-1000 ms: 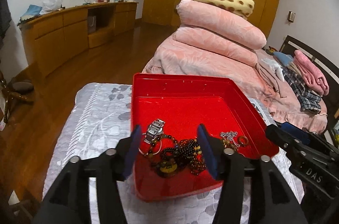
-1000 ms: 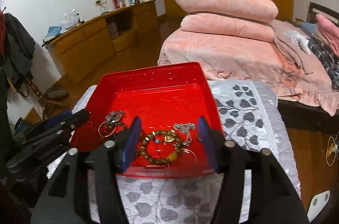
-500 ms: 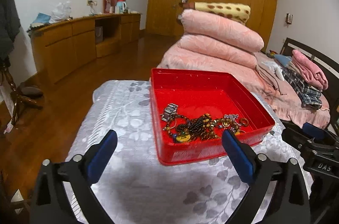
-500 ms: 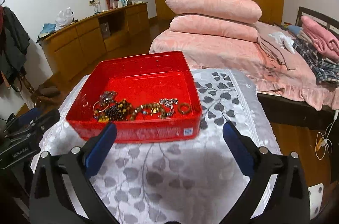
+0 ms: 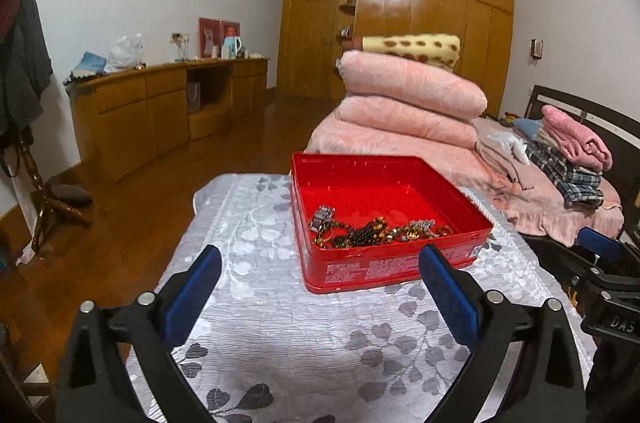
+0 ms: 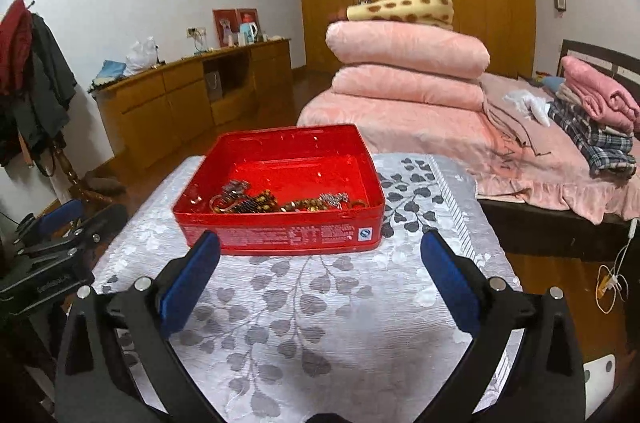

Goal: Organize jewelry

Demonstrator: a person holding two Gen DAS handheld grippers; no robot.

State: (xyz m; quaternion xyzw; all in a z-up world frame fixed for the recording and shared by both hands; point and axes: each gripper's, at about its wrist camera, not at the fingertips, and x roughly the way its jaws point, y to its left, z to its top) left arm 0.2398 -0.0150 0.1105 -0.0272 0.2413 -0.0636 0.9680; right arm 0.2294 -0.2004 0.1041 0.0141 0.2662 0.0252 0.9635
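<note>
Two grippers, left gripper (image 5: 318, 281) and right gripper (image 6: 320, 265), jaws wide, empty | jewelry (image 5: 372, 229) heaped in red tin (image 5: 392, 269), beyond both | risk: tangled strands lifting together

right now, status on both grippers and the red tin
Left gripper open, empty. Right gripper open, empty. Red rectangular metal tin on leaf-print cloth, jumbled bead bracelets inside. Nothing blocking.
</note>
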